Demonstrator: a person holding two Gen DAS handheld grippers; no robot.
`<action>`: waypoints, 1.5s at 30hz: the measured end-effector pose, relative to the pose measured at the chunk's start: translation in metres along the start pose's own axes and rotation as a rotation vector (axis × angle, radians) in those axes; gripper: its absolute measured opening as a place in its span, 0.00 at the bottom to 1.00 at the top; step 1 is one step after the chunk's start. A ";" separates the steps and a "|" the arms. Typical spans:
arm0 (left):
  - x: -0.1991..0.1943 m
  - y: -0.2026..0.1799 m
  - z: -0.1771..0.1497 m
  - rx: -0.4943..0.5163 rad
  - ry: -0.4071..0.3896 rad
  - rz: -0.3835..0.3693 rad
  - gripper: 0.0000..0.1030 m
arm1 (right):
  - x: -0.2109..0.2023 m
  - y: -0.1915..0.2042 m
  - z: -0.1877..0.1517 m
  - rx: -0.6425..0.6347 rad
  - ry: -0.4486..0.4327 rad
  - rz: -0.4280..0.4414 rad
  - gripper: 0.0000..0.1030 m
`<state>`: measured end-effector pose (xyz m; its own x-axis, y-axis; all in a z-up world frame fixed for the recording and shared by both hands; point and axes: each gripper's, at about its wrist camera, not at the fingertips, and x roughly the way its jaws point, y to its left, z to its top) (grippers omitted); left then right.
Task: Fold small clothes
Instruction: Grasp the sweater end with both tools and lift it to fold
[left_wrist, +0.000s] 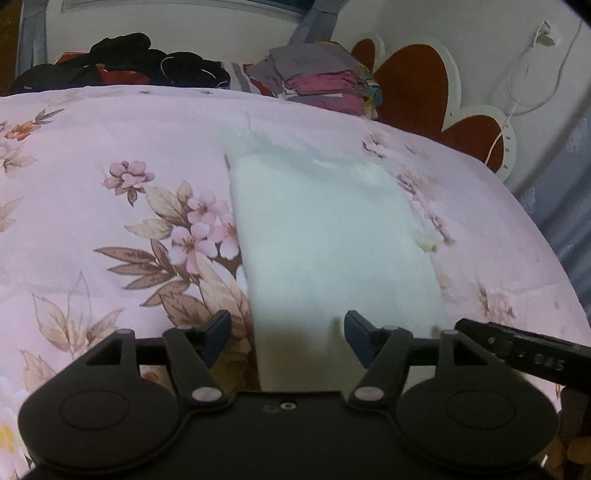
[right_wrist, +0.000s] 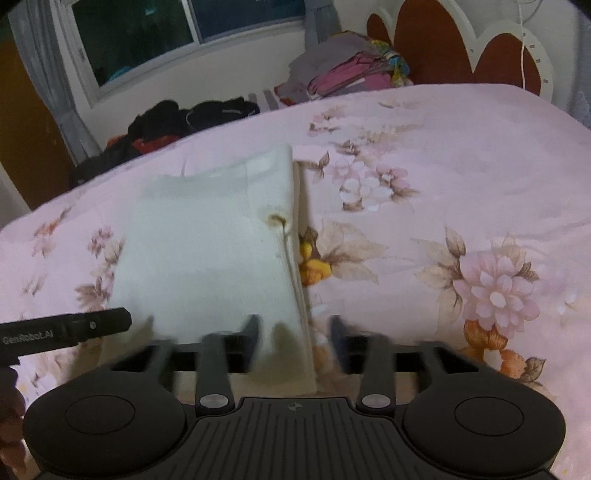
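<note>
A small white garment (left_wrist: 325, 236) lies flat on the pink floral bedspread (left_wrist: 110, 155), folded into a long narrow panel. My left gripper (left_wrist: 287, 334) is open, its fingers astride the garment's near left edge. In the right wrist view the same garment (right_wrist: 207, 243) has a small stained hole near its right fold. My right gripper (right_wrist: 293, 338) is open, its fingers either side of the garment's near right corner. Each gripper's side shows at the edge of the other's view, as with the left gripper (right_wrist: 66, 330) here.
A stack of folded clothes (left_wrist: 321, 79) sits at the bed's far side by the red-and-white headboard (left_wrist: 417, 77). A heap of dark clothes (left_wrist: 122, 62) lies at the far left. A window (right_wrist: 184, 33) is behind. A white cable (left_wrist: 517, 99) hangs on the wall.
</note>
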<state>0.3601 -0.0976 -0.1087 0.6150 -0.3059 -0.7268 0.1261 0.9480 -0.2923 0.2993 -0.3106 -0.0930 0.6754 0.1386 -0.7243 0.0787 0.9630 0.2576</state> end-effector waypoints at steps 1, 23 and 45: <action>0.000 0.000 0.003 -0.002 -0.006 0.000 0.65 | -0.002 0.001 0.003 -0.013 -0.010 -0.001 0.58; 0.051 0.014 0.044 -0.127 -0.012 -0.001 0.68 | 0.100 -0.040 0.078 0.123 0.064 0.216 0.58; 0.058 0.007 0.047 -0.154 -0.004 -0.072 0.36 | 0.116 -0.029 0.076 0.150 0.110 0.377 0.33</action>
<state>0.4330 -0.1050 -0.1237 0.6121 -0.3718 -0.6979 0.0496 0.8989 -0.4353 0.4314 -0.3396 -0.1356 0.5959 0.5067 -0.6231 -0.0481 0.7970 0.6021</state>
